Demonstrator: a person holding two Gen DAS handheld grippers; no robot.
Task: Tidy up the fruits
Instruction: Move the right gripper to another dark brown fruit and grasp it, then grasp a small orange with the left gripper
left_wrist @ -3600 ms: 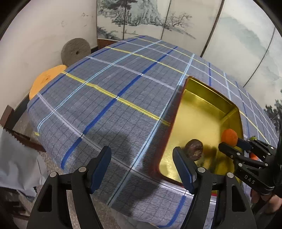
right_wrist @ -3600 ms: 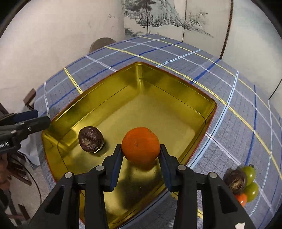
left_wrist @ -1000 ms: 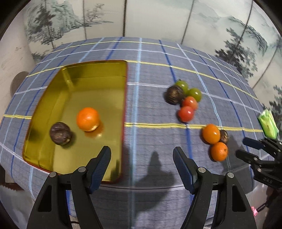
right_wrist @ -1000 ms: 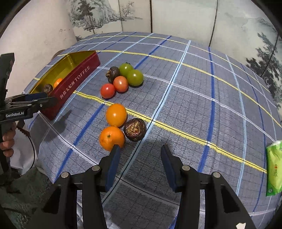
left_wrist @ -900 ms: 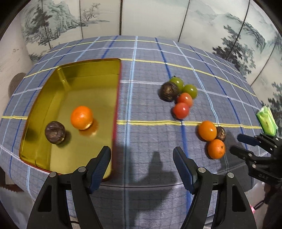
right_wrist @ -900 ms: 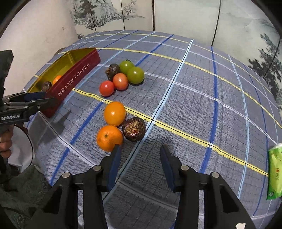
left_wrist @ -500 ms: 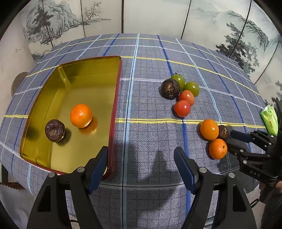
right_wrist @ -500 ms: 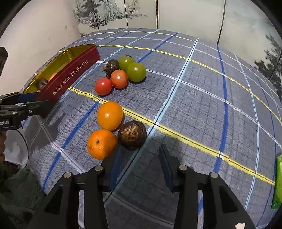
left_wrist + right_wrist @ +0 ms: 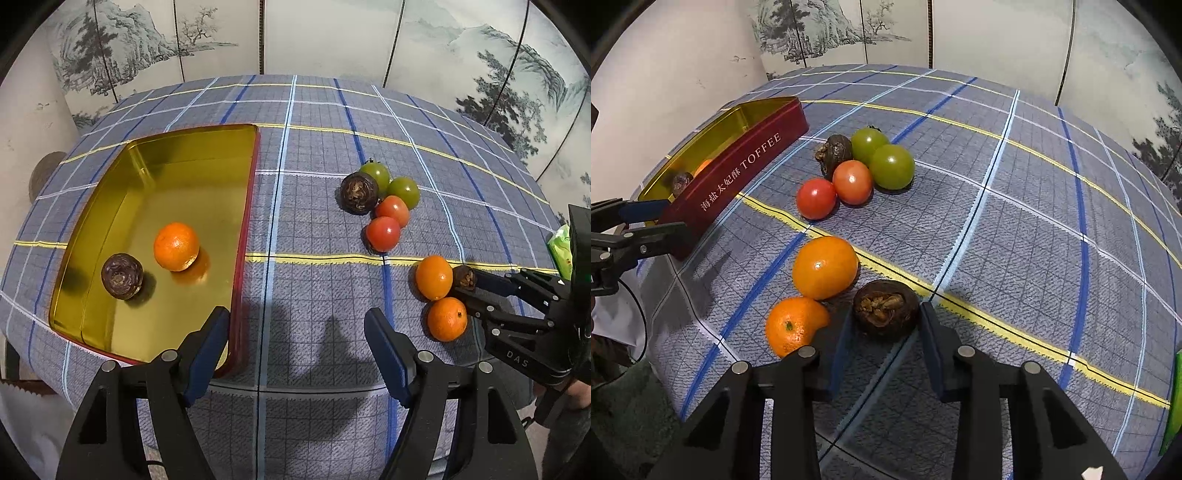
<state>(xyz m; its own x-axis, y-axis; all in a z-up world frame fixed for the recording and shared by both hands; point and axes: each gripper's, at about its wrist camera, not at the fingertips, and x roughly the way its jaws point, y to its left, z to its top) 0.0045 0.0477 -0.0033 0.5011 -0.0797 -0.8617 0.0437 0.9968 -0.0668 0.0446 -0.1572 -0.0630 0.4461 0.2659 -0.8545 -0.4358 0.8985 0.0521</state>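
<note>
A gold tin (image 9: 162,173) with red outer walls (image 9: 746,166) holds an orange (image 9: 176,246) and a dark brown fruit (image 9: 122,275). On the cloth lie two oranges (image 9: 824,266) (image 9: 793,325) and a brown fruit (image 9: 885,308). My right gripper (image 9: 882,332) is open, its fingers on either side of that brown fruit, apart from it; it also shows in the left wrist view (image 9: 466,286). Farther off sit two green tomatoes (image 9: 892,167), two red tomatoes (image 9: 852,181) and another brown fruit (image 9: 834,151). My left gripper (image 9: 297,339) is open and empty, by the tin's near right corner.
A blue plaid cloth (image 9: 1015,221) covers the table. A green packet (image 9: 559,251) lies at the table's right edge, also in the right wrist view (image 9: 1174,402). A painted folding screen (image 9: 332,37) stands behind the table.
The right gripper has let go of the orange in the tin, crossed to the loose fruit and closed in around the brown fruit. The left gripper has swung right to face the whole table.
</note>
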